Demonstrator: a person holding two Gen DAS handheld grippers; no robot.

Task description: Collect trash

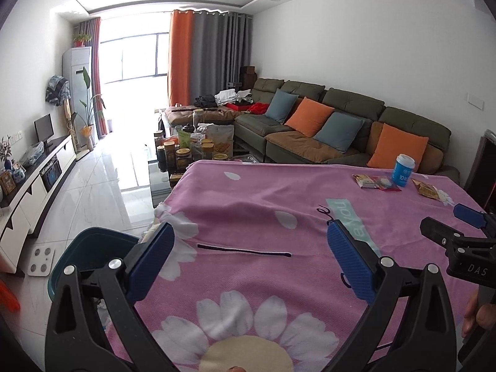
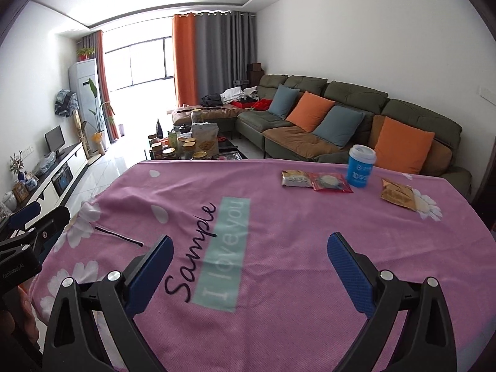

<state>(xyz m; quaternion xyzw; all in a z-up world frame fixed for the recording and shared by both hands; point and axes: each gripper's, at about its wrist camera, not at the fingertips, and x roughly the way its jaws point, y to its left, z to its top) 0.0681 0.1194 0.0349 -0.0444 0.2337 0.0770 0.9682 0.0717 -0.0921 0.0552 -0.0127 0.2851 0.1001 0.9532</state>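
Two grippers, left gripper [image 1: 249,249] and right gripper [image 2: 249,262], hover spread wide and empty over the pink flowered cloth [image 2: 279,232]. Crinkly snack wrappers [image 2: 316,181] lie far across it beside the blue cup [image 2: 359,166]; a careless reach could topple that.

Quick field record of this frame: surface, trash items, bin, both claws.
surface: pink floral cloth over table
trash: tan wrapper, red wrapper, blue paper cup upright, brown wrapper, all at far right side
stick: thin dark stick on cloth, near left edge
bin: teal bin on floor off table's left edge
left claw: open, empty
right claw: open, empty
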